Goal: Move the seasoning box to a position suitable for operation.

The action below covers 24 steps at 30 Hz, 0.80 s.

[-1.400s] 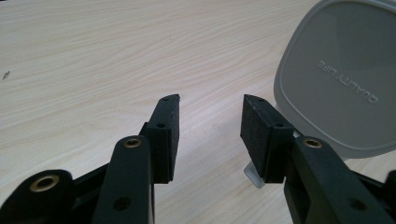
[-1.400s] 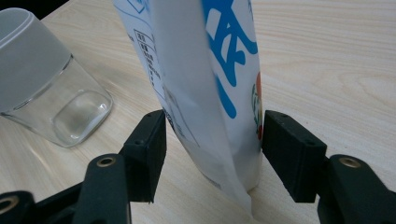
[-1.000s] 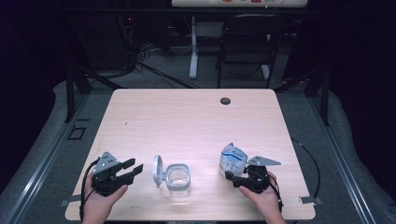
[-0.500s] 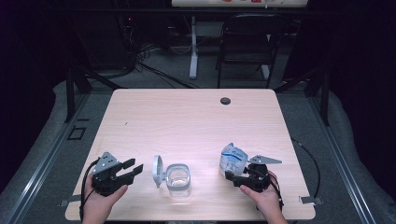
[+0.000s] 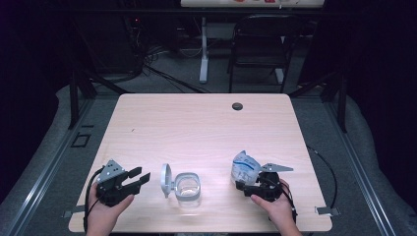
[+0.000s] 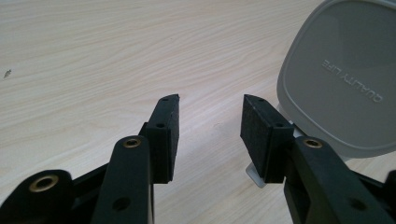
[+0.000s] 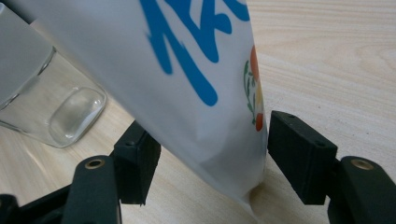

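Observation:
A clear glass jar [image 5: 188, 188] stands near the table's front edge, its grey hinged lid [image 5: 166, 179] swung up on its left side. My left gripper [image 5: 141, 175] rests left of the lid, jaws open and empty. In the left gripper view the lid [image 6: 341, 79] stands just right of the gripper [image 6: 210, 105]. A white pouch with blue print [image 5: 244, 167] leans upright right of the jar. My right gripper [image 5: 244, 185] is shut on its lower end. In the right gripper view the pouch [image 7: 201, 60] fills the gap of the gripper [image 7: 205, 140], with the jar [image 7: 56, 112] at left.
The light wood table [image 5: 196, 128] has a black cable hole [image 5: 237, 106] near its far edge. A folding chair [image 5: 260, 49] and floor cables lie beyond the table. Both hands rest near the front edge.

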### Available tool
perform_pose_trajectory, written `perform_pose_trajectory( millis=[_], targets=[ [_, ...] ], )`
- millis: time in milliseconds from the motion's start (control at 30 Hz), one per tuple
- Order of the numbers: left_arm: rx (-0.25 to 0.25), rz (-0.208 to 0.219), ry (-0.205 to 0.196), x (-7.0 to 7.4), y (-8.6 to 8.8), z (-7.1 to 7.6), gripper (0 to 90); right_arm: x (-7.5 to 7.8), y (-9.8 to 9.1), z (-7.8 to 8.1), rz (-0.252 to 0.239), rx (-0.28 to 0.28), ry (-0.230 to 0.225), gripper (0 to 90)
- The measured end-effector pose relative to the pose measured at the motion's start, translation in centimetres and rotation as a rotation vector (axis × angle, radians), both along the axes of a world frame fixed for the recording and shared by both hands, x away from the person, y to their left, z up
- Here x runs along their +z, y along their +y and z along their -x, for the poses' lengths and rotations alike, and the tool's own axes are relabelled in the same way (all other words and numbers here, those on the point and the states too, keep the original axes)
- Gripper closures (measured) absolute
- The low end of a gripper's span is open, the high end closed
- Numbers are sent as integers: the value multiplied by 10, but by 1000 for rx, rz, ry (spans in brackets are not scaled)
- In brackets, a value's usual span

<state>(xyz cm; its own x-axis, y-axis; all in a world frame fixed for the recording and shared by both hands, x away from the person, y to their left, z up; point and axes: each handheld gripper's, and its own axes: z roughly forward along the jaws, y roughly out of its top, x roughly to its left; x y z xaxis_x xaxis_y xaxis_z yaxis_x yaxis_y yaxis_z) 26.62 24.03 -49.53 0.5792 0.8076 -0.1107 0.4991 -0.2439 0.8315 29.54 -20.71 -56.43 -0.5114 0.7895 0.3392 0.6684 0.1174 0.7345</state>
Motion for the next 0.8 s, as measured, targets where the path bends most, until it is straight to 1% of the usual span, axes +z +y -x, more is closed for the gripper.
perform_pose_trajectory(
  millis=[167, 200, 233, 300, 333, 367, 467, 567, 667, 700, 800],
  targets=[
    [0, 0, 0, 0, 0, 0, 579, -2, 2, -2, 4, 2, 6, 346],
    [0, 0, 0, 0, 0, 0, 579, -3, 1, -2, 27, 1, 8, 346],
    [0, 0, 0, 0, 0, 0, 579, -3, 2, -2, 18, 2, 6, 346],
    [0, -1, 0, 0, 0, 0, 578, -4, 3, -2, 23, 6, 8, 346],
    [0, 0, 0, 0, 0, 0, 578, -4, 3, -2, 38, 2, 7, 347],
    [0, 0, 0, 0, 0, 0, 579, -5, 4, -3, 21, 3, 3, 347],
    [1, 1, -1, 0, 0, 0, 578, -7, 4, -3, 18, 0, 6, 347],
    [1, 0, -2, 0, 0, 0, 579, -12, 5, -3, 42, -1, 30, 354],
    [1, -1, -1, 0, 0, 0, 578, -18, 5, -3, 47, -1, 44, 362],
    [1, -1, 0, 0, 0, 0, 579, -18, 5, -3, 45, -2, 38, 362],
    [-3, -6, 2, 0, 0, 0, 578, -18, 5, -3, 47, 2, 38, 362]
  ],
)
